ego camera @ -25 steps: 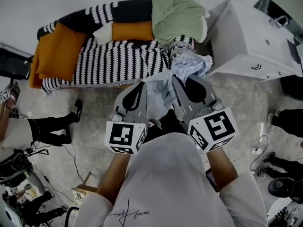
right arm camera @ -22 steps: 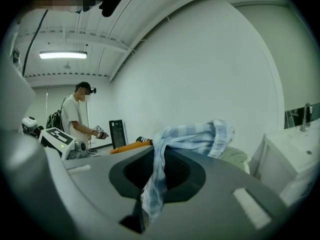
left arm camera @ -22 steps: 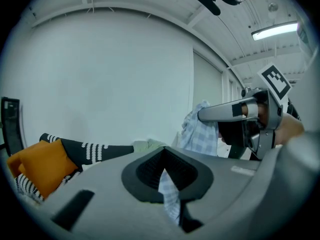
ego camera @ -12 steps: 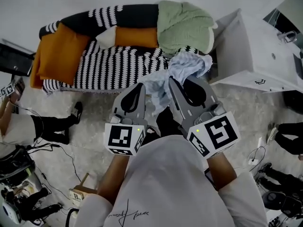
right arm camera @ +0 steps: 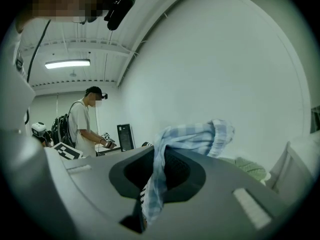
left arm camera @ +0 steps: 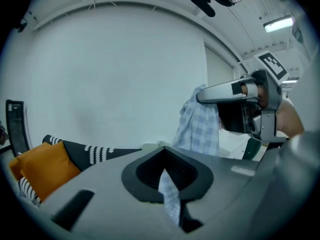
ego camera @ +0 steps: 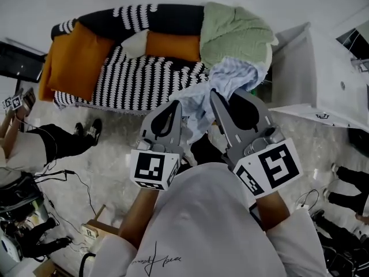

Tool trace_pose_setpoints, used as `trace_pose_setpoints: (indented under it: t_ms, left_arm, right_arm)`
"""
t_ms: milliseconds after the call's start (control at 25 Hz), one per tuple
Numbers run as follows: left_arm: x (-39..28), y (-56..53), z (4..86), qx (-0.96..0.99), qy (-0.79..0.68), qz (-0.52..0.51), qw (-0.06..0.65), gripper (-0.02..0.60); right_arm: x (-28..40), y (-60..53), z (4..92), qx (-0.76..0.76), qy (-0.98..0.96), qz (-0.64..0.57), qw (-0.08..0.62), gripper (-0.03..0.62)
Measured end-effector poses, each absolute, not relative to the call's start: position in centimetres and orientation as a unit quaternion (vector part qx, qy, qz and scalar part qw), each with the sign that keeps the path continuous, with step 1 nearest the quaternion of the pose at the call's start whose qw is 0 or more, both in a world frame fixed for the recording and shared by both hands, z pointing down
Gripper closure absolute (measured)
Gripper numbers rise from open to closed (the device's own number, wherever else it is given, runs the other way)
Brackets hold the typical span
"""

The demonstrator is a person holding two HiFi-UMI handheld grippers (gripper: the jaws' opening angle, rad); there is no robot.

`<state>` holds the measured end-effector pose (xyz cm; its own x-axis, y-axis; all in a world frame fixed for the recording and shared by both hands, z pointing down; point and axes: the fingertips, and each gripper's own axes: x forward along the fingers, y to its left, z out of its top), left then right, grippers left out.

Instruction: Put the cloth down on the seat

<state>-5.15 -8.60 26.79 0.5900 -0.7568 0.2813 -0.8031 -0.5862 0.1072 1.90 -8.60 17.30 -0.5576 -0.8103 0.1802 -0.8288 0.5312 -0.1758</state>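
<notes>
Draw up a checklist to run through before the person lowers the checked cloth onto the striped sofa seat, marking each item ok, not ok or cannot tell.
1. Left gripper grips the cloth: ok, a checked strip is pinched between its jaws.
2. Right gripper grips the cloth: ok, the fabric runs between its closed jaws and drapes over the top.
3. Cloth above the seat: not ok, it hangs at the seat's right front corner.
4. Landing spot free: ok, the striped seat is bare between the orange cushion and the green blanket.
5. Cloth spread out: not ok, it is bunched between the grippers.
</notes>
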Motion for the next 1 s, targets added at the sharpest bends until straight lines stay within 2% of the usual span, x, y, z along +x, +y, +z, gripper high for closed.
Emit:
trace_pose_setpoints:
  t_ms: [760, 1000]
  left_arm:
    - [-5.6, -14.6, 26.3, 0.856, -0.493, 0.091, 0.125, 0.580]
    - [-5.3, -14.7, 27.1, 0.853, -0.496, 0.097, 0.131, 0.580]
  right_arm:
    - [3.6, -16.1, 9.8, 0.423, -0.904, 0.063, 0.007, 0.551]
    - [3.9, -17.3, 10.0, 0.427, -0.903, 0.055, 0.008, 0.551]
